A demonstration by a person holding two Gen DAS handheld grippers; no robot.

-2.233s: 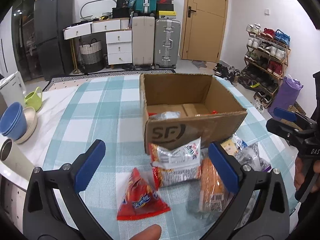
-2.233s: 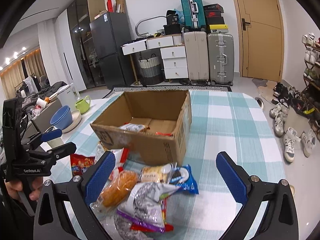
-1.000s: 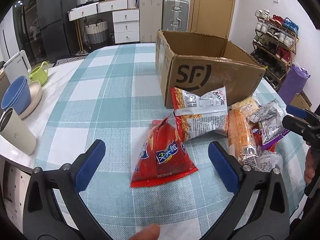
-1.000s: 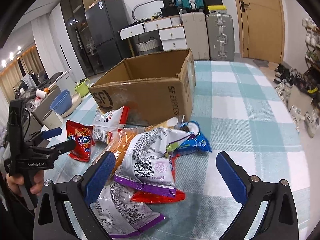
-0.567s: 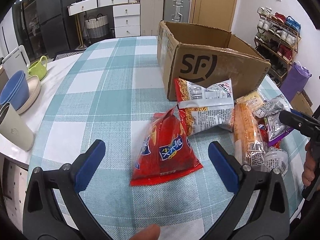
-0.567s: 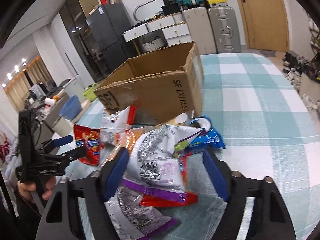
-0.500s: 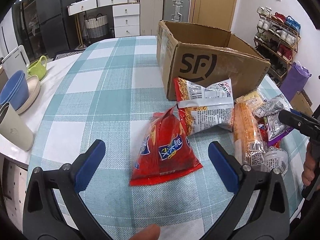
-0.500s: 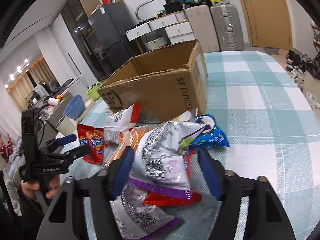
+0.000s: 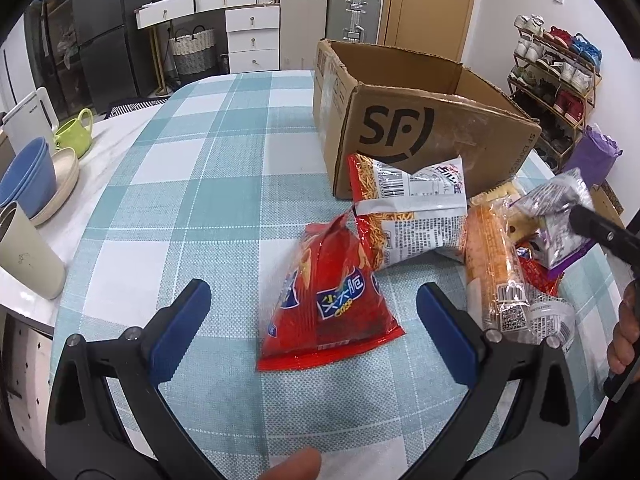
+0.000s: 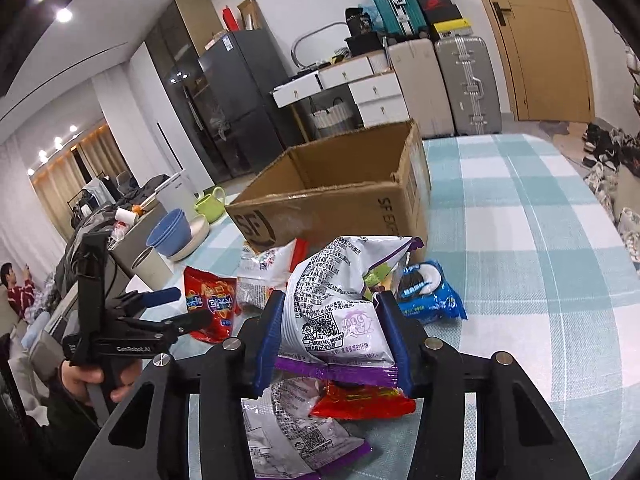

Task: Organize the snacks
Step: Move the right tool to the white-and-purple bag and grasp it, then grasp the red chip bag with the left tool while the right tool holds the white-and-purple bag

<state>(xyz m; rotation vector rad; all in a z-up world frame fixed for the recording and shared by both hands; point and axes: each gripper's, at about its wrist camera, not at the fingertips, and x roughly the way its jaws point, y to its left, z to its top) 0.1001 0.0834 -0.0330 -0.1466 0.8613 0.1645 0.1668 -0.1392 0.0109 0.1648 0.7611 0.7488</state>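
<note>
Your right gripper point(image 10: 332, 340) is clamped on a silver-and-purple foil snack bag point(image 10: 340, 300), its blue pads pressing the bag's two sides, and the bag is raised above the pile of snacks near the table's front edge. Under it lie a second silver-and-purple bag point(image 10: 296, 440) and a flat red packet point(image 10: 360, 400); a blue cookie pack point(image 10: 430, 292) sits just beside them on the teal-checked tablecloth point(image 10: 540, 240).

Your left gripper point(image 9: 312, 320) has its jaws spread wide apart, holding nothing, and it hangs over a red triangular chip bag point(image 9: 328, 300) that lies flat on the cloth between the blue pads. Touching that bag's far corner is a red-and-white noodle snack bag point(image 9: 408, 208), which leans against the front wall of the open brown cardboard box point(image 9: 432, 132). An orange cracker sleeve point(image 9: 492, 264) lies beside it.

Along the table's left edge stand a beige cup point(image 9: 24, 252), stacked blue bowls point(image 9: 24, 176) and a green watering jug point(image 9: 76, 132).
</note>
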